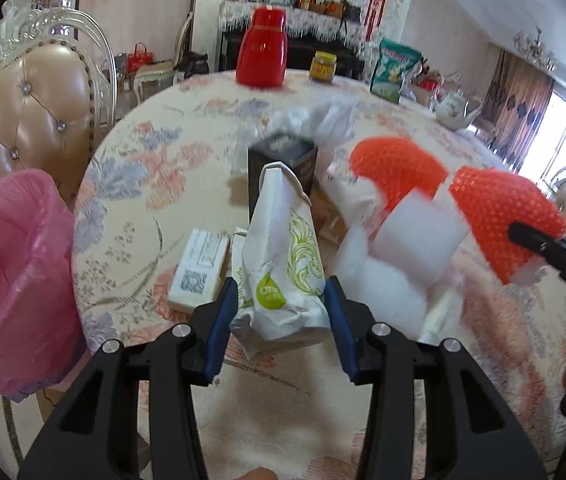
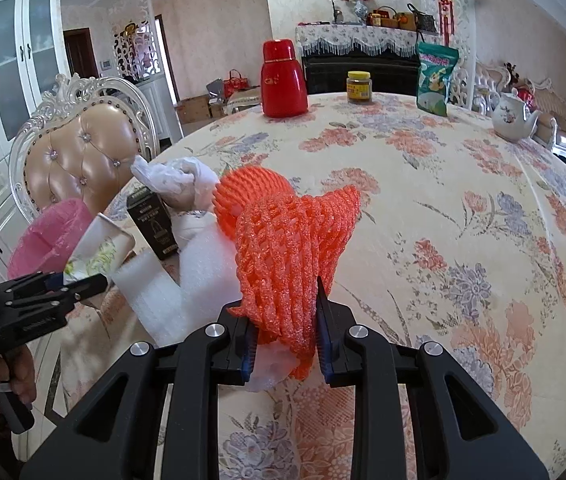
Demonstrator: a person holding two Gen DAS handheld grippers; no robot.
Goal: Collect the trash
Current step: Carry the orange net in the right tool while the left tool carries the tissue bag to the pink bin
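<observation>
Table (image 2: 443,208): round, under a floral cloth, spreading ahead of both grippers.
Pink-lined bin (image 1: 15,280): off the table edge, to the left of the left gripper, mouth open.
Trash pile: heaped between the two grippers and just beyond them.
White foam sheets (image 1: 407,248): right of the left gripper's fingers, left of the right gripper's.
Second orange net (image 1: 399,168): behind the foam, farther out than both grippers.
Black box (image 1: 283,168): upright, straight ahead of the left gripper, behind the bag it holds.
Small white carton (image 1: 199,272): flat on the cloth, just left of the left gripper's tips.
Clear plastic wrap (image 2: 175,180): crumpled beyond the black box.
Left gripper (image 1: 283,300): jaws partly closed, pinching a white paper bag (image 1: 283,252) with green print, which stands up between the blue pads.
Right gripper (image 2: 285,320): jaws narrow, clamped on an orange foam net (image 2: 291,248) that rises ahead of the fingers, lifted clear of the cloth.
</observation>
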